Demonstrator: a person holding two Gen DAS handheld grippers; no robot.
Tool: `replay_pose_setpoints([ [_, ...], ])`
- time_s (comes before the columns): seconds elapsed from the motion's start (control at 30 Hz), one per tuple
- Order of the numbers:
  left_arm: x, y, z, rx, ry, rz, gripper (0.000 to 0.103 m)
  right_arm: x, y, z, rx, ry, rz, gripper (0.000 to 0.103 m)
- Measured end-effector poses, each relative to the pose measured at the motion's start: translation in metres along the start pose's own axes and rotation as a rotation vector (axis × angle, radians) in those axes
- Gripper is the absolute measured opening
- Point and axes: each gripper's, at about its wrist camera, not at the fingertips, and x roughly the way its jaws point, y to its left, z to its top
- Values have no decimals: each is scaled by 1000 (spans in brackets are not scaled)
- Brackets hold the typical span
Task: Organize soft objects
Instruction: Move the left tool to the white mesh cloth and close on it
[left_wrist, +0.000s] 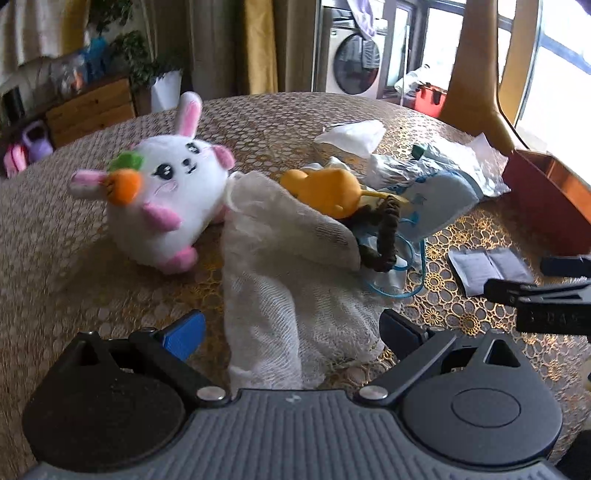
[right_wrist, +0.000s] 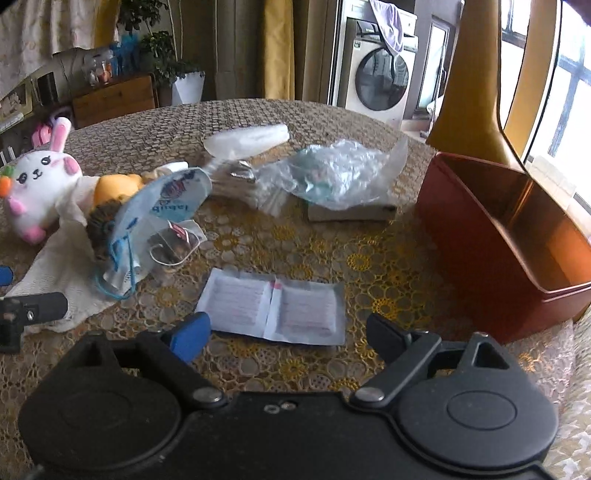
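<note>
A white mesh cloth (left_wrist: 288, 295) lies crumpled on the lace-covered table (left_wrist: 74, 258). My left gripper (left_wrist: 291, 332) is open and straddles the cloth's near end, its pads not pressing it. Left of the cloth sits a white bunny plush (left_wrist: 170, 192) with a carrot. Behind the cloth lie an orange soft toy (left_wrist: 325, 188), a brown scrunchie (left_wrist: 384, 236) and a blue face mask (left_wrist: 436, 199). My right gripper (right_wrist: 288, 336) is open just over a flat white sachet (right_wrist: 273, 310), with nothing gripped. The bunny plush (right_wrist: 37, 184) and the mesh cloth (right_wrist: 62, 266) show at the left.
An open red box (right_wrist: 498, 236) stands at the table's right edge. A crumpled clear plastic bag (right_wrist: 332, 173) and a tissue pack (right_wrist: 247, 142) lie at the back. A yellow chair back (left_wrist: 476, 74) rises behind the table. The two grippers are close together side by side.
</note>
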Motion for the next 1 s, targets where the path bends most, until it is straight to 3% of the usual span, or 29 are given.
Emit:
replay_pose_setpoints([
  [0.2,13,-3,4,4,6,25,101,8,2,5,-3,-1,-3,91],
  [0.5,18,-6,4,17,2,11,96,14,3,6,8,-2,22,83],
  [0.67,18,-8,4,23,3,-14,76,12,5,4,8,-15,29,77],
  [0.8,15,-10,7,28,0,-23,55,9,7,6,8,-16,33,58],
  [0.9,14,-9,8,29,-3,-24,32,8,7,6,15,-19,33,42],
  [1.0,14,-4,10,8,0,-42,18,6,3,7,31,-24,45,23],
])
